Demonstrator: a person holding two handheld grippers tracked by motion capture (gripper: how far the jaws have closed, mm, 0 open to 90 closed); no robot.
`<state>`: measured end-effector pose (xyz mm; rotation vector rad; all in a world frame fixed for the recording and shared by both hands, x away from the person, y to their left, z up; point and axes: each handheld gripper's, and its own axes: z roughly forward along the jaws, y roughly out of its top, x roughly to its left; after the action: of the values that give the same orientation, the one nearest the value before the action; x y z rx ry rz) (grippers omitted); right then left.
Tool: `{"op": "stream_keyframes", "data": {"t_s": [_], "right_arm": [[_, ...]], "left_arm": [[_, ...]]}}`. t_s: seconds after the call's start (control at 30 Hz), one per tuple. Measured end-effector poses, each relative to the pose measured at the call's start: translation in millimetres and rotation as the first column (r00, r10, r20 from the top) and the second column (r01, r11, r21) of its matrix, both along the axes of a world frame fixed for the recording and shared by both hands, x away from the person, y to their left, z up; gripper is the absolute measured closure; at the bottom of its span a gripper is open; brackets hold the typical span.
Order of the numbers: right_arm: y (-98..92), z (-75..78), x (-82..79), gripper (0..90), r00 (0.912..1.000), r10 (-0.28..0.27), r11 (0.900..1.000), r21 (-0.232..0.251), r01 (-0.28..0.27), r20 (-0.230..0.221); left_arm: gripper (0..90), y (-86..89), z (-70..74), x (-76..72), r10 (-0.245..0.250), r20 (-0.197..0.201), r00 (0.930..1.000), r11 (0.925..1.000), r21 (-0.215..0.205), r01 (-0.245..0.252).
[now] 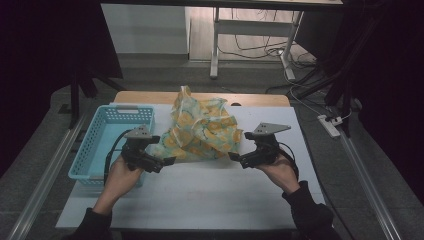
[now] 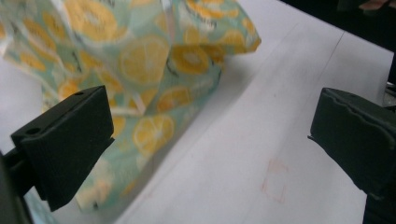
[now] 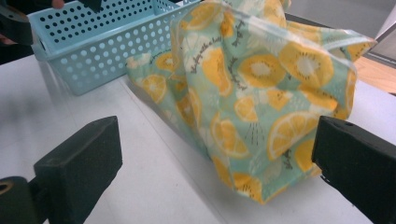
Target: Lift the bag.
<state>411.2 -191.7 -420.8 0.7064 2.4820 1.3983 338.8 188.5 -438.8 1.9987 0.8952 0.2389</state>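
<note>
Both pairs of jaws stand wide apart with nothing pressed between their pads. In the left gripper view the left gripper [image 2: 210, 144] looks along the bare white table top [image 2: 261, 140], and the lemon-print cloth [image 2: 154, 70] lies from about ten to twelve o'clock of the gap, its near hem just behind the left-hand jaw and not between the two. In the right gripper view the right gripper [image 3: 215, 163] has the cloth [image 3: 252, 93] rising from twelve to two o'clock, a drooping corner hanging just in front of the right-hand jaw but apart from it, with the pale blue perforated basket [image 3: 93, 42] beyond at ten to eleven o'clock. In the high view the cloth [image 1: 202, 127] sits crumpled in a peaked heap at the far middle of the table [image 1: 210, 200], its bulk running roughly from seven to one o'clock, its left edge close beside the basket [image 1: 107, 137]. The left gripper [image 1: 167, 161] points at the heap's lower left edge from eight o'clock, the right gripper [image 1: 234, 156] at its lower right corner from four o'clock. Both look about equally near, each just short of fabric, so the coming pinch likely turns on each hand closing inward toward its own side of the hem.
</note>
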Motion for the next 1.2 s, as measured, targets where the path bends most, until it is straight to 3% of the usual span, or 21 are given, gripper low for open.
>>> {"op": "stream_keyframes", "data": {"t_s": [0.1, 0.4, 0.7, 0.87, 1.07, 1.2], "right_arm": [[-4.0, -3.8, -7.5, 1.0, 1.0, -0.006, 1.0, -0.003, 0.006, 0.003], [-17.3, -19.1, -33.0, 0.0, 0.9996, -0.023, 1.0, -0.02, 0.023, 0.017], [-42.3, -38.5, -56.6, 0.0, 0.9975, -0.067, 0.997, -0.041, 0.068, 0.023], [-56.4, -46.1, -69.3, 0.0, 0.9947, -0.1, 0.994, -0.05, 0.101, 0.024], [-76.4, -54.0, -83.9, 0.0, 0.9884, -0.152, 0.987, -0.048, 0.152, 0.005], [-88.0, -59.6, -91.4, 0.0, 0.9832, -0.182, 0.981, -0.074, 0.182, -0.001]], "left_arm": [[0.0, 3.5, -6.9, -11.1, 0.016, -0.002, 0.9999, 0.9998, 0.012, -0.016], [0.0, 18.2, -21.0, -45.6, 0.054, -0.016, 0.9984, 0.9983, -0.02, -0.055], [0.0, 38.6, -32.9, -81.1, 0.115, -0.015, 0.9933, 0.9923, -0.044, -0.115], [0.0, 50.5, -44.0, -99.7, 0.151, -0.025, 0.9882, 0.9877, -0.038, -0.152], [0.0, 64.3, -55.2, -122.1, 0.209, -0.038, 0.9772, 0.9773, -0.029, -0.21], [0.0, 71.7, -62.2, -132.4, 0.243, -0.046, 0.969, 0.9697, -0.018, -0.244]]}}
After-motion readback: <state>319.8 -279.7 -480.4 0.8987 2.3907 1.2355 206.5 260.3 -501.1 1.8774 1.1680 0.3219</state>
